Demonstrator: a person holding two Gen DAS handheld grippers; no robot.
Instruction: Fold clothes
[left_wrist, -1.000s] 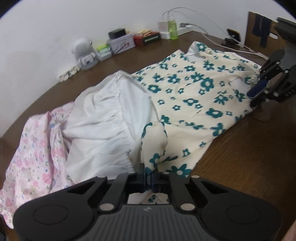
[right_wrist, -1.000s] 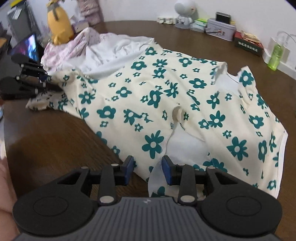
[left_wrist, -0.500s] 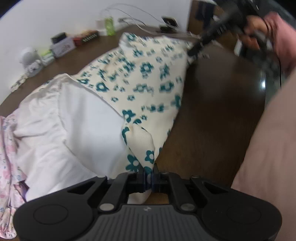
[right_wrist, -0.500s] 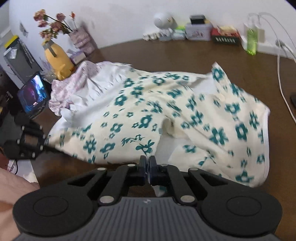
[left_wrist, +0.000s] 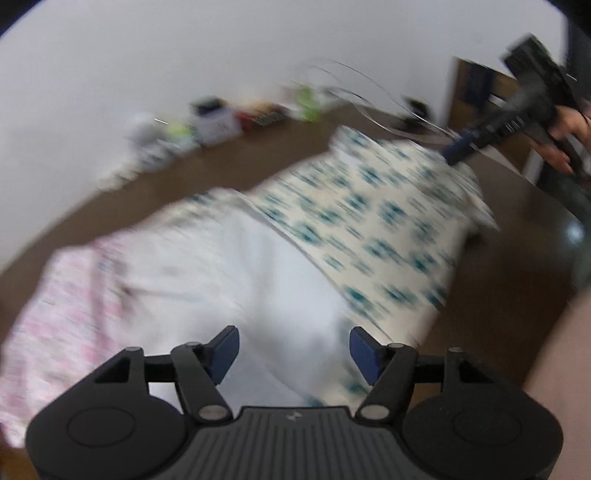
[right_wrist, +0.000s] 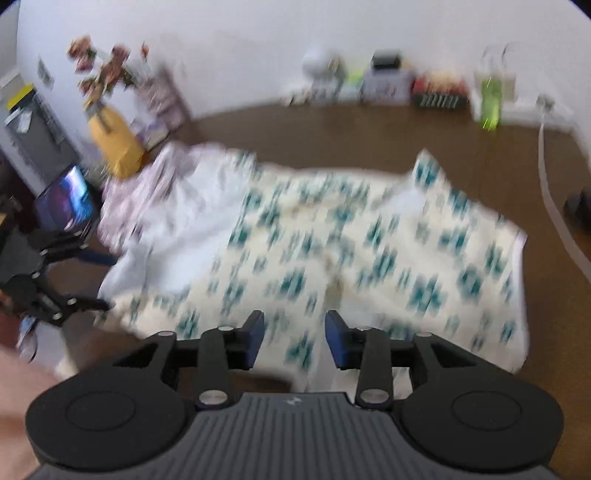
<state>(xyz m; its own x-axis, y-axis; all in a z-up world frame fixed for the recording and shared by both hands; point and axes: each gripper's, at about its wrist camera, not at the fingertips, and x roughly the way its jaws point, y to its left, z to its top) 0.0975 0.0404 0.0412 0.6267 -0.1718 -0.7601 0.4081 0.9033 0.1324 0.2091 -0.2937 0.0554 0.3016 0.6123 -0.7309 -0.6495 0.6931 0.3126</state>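
Note:
A cream garment with teal flowers (left_wrist: 373, 236) (right_wrist: 369, 254) lies spread on the brown table (left_wrist: 509, 280) (right_wrist: 332, 136), blurred by motion. Beside it lie a white garment (left_wrist: 258, 280) (right_wrist: 177, 236) and a pink floral one (left_wrist: 66, 302) (right_wrist: 147, 184). My left gripper (left_wrist: 293, 349) hangs above the white cloth, its jaws opening with nothing pinched between them. My right gripper (right_wrist: 294, 338) hovers over the flowered garment's near edge, jaws opening and free of cloth. In the left wrist view the right gripper (left_wrist: 458, 149) shows at the far right, in a hand; in the right wrist view the left gripper (right_wrist: 92, 302) sits at the left.
Along the wall stand small boxes (right_wrist: 388, 81), a green bottle (right_wrist: 489, 99) and a white figure (right_wrist: 321, 66). A yellow vase of flowers (right_wrist: 114, 136) and a lit screen (right_wrist: 70, 199) stand at the left. A white cable (right_wrist: 554, 206) runs along the right side.
Both grippers were shut on the flowered garment half a second ago; both have let it go, opened and risen. The garment now lies flatter on the table.

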